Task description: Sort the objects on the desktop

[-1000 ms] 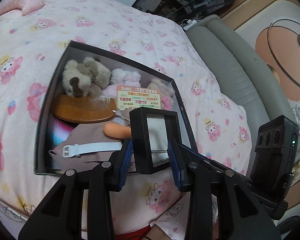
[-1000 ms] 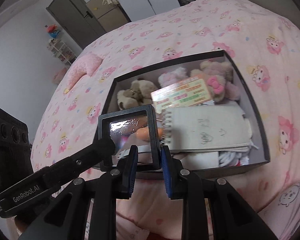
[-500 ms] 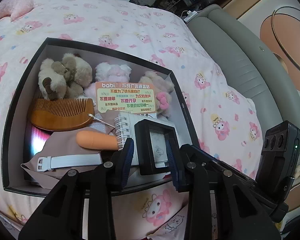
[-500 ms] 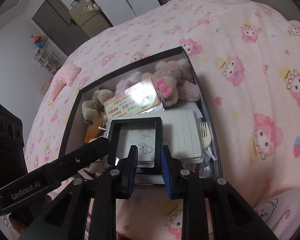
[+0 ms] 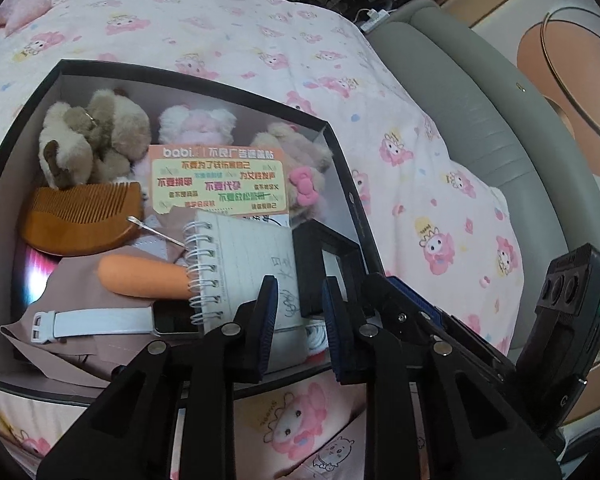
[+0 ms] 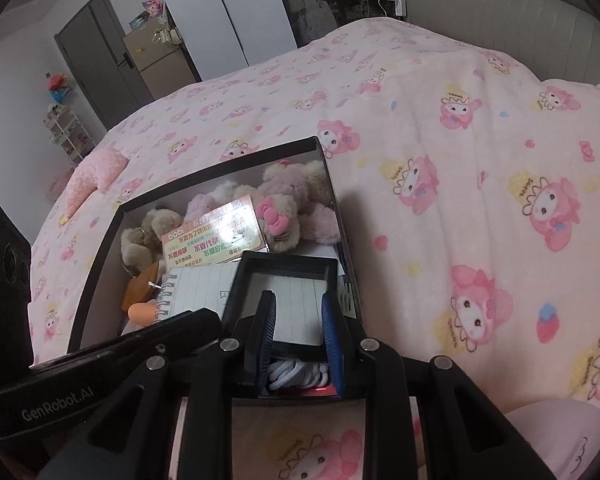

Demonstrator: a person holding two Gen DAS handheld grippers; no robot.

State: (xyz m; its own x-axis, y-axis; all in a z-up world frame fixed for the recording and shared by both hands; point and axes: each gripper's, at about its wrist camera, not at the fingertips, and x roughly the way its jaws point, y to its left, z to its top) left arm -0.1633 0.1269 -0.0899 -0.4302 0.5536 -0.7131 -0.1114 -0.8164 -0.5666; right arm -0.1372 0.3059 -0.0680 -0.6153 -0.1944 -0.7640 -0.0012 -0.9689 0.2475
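A black storage box [image 5: 342, 184] lies on the pink bed. It holds plush toys [image 5: 92, 136], a wooden comb [image 5: 80, 216], a sticker card [image 5: 216, 180], a spiral notebook [image 5: 240, 264], an orange carrot-shaped thing [image 5: 140, 276] and a white-strapped watch [image 5: 96, 322]. A black square frame case [image 6: 288, 280] rests on the notebook at the box's right side [image 5: 324, 256]. My right gripper [image 6: 298, 334] stands around the case's near edge, its jaws parted a little. My left gripper [image 5: 298, 314] is just off the case's left edge, jaws slightly apart and empty.
The pink cartoon-print blanket [image 6: 460, 160] covers the bed all around the box. A grey padded headboard [image 5: 480, 100] runs along the right. A pink star pillow [image 6: 96, 176] lies at the far left. A door and cabinets [image 6: 112, 52] stand beyond the bed.
Both grippers carried the frame case forward and down into the box, onto the notebook. The left gripper has come off it and narrowed; the right gripper's jaws have widened around it.
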